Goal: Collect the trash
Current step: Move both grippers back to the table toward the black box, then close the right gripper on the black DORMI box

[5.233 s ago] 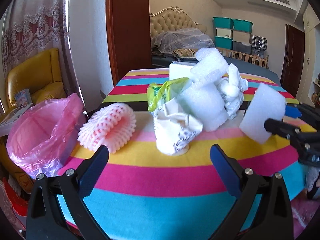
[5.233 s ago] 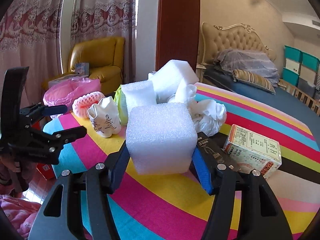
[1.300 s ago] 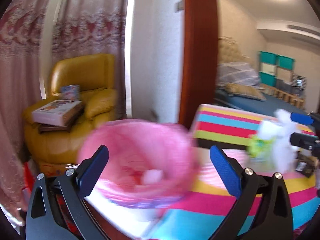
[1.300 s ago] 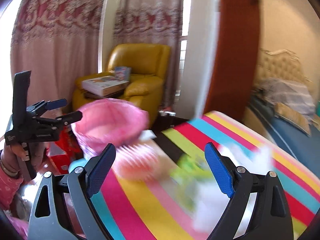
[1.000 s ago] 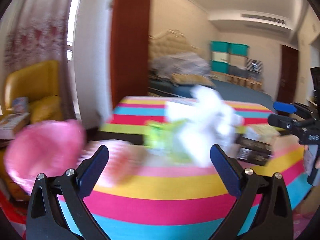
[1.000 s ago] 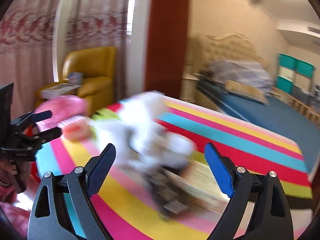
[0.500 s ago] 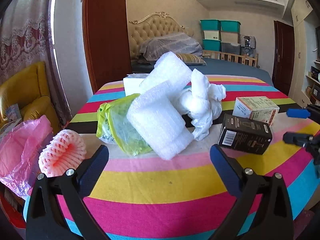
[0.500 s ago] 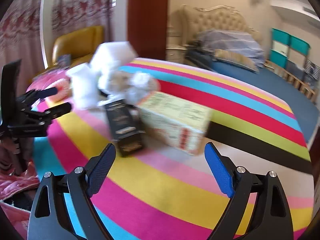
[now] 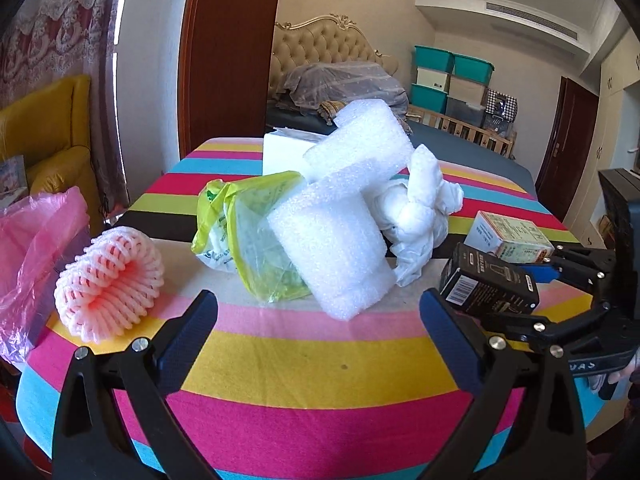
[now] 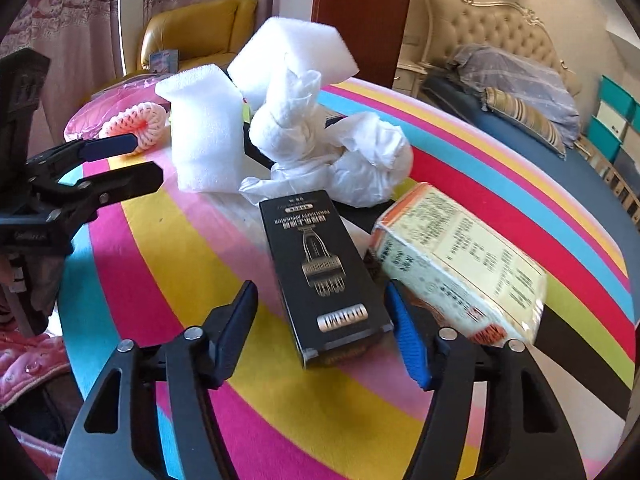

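Note:
Trash lies on a striped tablecloth: a pink foam fruit net, a yellow-green plastic bag, white foam blocks, crumpled white paper, a black box and a beige carton. My right gripper is open, its fingers on either side of the black box's near end. My left gripper is open and empty, above the near table in front of the foam. The right gripper also shows in the left wrist view around the black box.
A pink trash bag hangs open off the table's left edge. A yellow armchair stands beyond it. A bed and stacked teal bins are behind the table. A white box sits behind the foam.
The foam cube has left my right gripper, which swung from the pink bag back over the table and came down around the black box. My left gripper turned back toward the trash pile.

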Motion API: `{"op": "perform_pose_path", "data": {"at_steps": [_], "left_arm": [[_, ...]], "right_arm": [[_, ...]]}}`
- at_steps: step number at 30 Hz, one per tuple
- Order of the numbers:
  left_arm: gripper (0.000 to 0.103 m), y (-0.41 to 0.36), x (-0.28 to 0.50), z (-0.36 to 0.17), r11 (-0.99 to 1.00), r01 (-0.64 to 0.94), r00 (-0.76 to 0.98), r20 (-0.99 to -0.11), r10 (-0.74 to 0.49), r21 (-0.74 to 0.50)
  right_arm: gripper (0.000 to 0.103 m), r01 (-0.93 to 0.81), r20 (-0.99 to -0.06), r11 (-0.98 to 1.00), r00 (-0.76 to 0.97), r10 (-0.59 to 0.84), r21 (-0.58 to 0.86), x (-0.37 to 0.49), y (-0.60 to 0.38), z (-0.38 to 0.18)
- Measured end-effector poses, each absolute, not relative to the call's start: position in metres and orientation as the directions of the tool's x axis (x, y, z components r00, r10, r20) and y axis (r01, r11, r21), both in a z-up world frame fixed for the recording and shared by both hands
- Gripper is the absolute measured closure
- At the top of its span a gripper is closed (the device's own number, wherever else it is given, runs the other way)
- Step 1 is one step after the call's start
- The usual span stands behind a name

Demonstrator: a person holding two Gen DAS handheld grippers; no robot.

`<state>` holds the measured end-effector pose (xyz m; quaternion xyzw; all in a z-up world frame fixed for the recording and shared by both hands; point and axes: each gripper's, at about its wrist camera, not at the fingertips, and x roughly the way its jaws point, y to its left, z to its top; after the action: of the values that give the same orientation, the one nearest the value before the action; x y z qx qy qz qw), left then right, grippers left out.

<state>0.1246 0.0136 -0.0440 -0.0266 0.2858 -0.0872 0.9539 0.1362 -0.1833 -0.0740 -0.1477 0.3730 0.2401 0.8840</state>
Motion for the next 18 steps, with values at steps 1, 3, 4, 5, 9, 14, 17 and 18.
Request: {"op": "perform_pose_path", "data": {"at_steps": [1,3,4,5,9,14,17,18], "left_arm": [[0.005,0.012,0.124,-0.044,0.984,0.153,0.824,-0.538,-0.178,-0.091],[0.005,0.01,0.122,-0.043,0.985,0.156,0.827,-0.535,-0.174,-0.079],[0.005,0.009,0.122,-0.044,0.985,0.157,0.826,-0.536,-0.173,-0.077],[0.005,0.009,0.122,-0.044,0.985,0.156,0.825,-0.538,-0.172,-0.075],[0.005,0.009,0.122,-0.044,0.985,0.155,0.82,-0.546,-0.169,-0.072],[0.005,0.003,0.12,-0.043,0.987,0.155,0.824,-0.546,-0.15,-0.038],[0.005,0.0,0.12,-0.043,0.987,0.158,0.825,-0.547,-0.14,-0.015],[0.005,0.0,0.119,-0.043,0.987,0.159,0.825,-0.548,-0.139,-0.011]], "right_arm": [[0.054,-0.535,-0.735,0.841,0.602,0.312,-0.081,0.138,-0.182,-0.075],[0.065,-0.54,-0.73,0.838,0.605,0.318,-0.082,0.135,-0.181,-0.074],[0.065,-0.539,-0.719,0.838,0.615,0.324,-0.084,0.131,-0.182,-0.072],[0.065,-0.537,-0.709,0.839,0.625,0.328,-0.085,0.127,-0.182,-0.071],[0.065,-0.519,-0.651,0.852,0.669,0.359,-0.063,0.104,-0.192,-0.062],[0.065,-0.47,-0.604,0.882,0.714,0.354,-0.039,0.085,-0.212,-0.058],[0.065,-0.432,-0.593,0.902,0.729,0.342,-0.01,0.081,-0.226,-0.061],[0.065,-0.419,-0.588,0.908,0.735,0.336,-0.005,0.08,-0.232,-0.061]]}}
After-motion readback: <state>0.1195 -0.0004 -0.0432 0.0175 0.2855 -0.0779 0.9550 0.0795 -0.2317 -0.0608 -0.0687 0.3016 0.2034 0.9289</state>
